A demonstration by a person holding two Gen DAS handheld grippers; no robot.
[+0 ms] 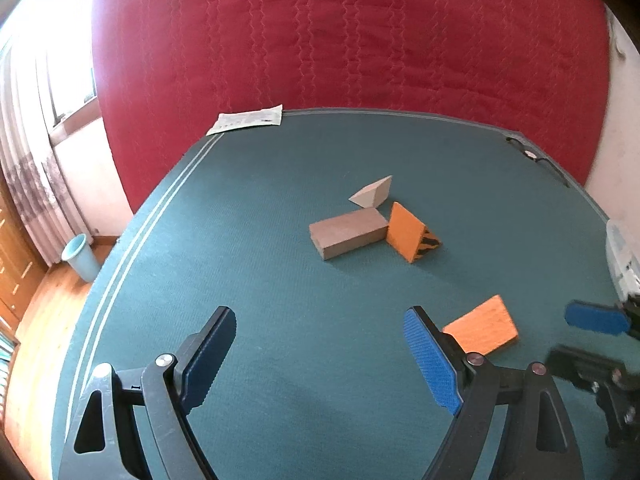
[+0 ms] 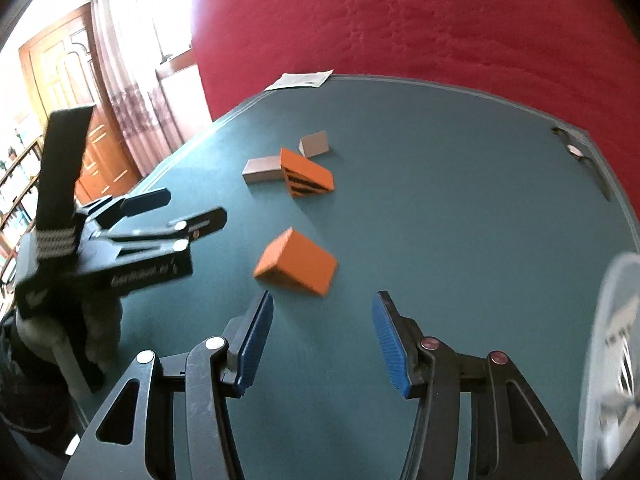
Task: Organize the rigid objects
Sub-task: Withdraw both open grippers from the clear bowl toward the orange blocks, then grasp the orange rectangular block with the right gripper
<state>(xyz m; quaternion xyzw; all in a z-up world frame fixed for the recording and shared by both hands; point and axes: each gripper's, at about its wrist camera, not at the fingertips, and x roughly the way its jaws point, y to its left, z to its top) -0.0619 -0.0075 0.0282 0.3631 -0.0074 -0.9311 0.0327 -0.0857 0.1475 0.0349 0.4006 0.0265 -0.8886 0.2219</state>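
On the green table [image 1: 248, 248] lie a grey-brown rectangular block [image 1: 347, 233], a pale wedge [image 1: 372, 192] behind it, and an orange wedge with black stripes [image 1: 410, 234] touching the block's right end. An orange block [image 1: 482, 326] lies apart, nearer me; in the right wrist view it [image 2: 298, 262] sits just ahead of my right gripper [image 2: 322, 340], which is open and empty. My left gripper [image 1: 320, 352] is open and empty, left of the orange block. The block [image 2: 262, 169], striped wedge [image 2: 306, 174] and pale wedge [image 2: 315, 144] show farther off.
A white paper [image 1: 246, 120] lies at the table's far left corner. A dark cable [image 1: 532, 156] lies at the far right edge. A white object [image 2: 612, 360] stands at the right. A red quilted backdrop [image 1: 352, 40] rises behind. A blue bin [image 1: 80, 258] stands on the floor.
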